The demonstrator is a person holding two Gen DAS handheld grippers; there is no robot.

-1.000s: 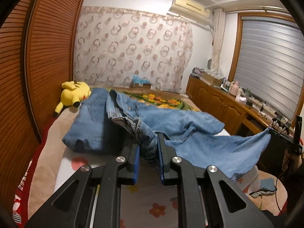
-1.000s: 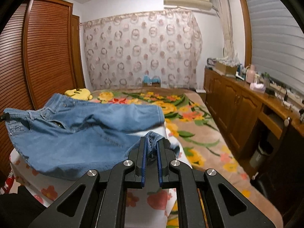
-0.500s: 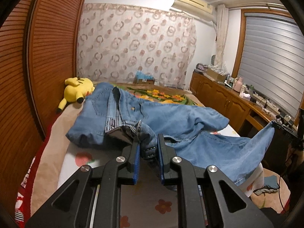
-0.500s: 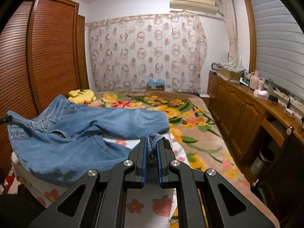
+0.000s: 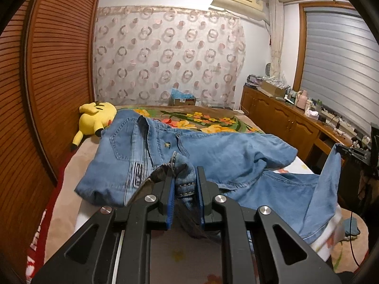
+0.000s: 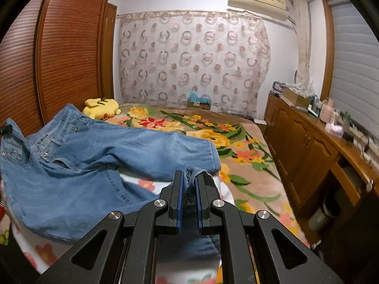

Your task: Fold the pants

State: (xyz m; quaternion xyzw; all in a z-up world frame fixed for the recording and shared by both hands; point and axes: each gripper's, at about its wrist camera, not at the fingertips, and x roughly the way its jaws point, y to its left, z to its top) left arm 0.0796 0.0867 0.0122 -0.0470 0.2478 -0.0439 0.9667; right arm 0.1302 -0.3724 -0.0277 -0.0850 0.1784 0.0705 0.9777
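The left gripper pinched the limp, heavy jeans' waistband, the right gripper a hem, near the bed's edge.

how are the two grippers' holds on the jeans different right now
The left gripper pinches thick waistband denim with heavy stitching; the right gripper pinches a thinner leg hem. The left one's fingers stand slightly wider apart than the right one's. Both are clamped on the same jeans over the bed.
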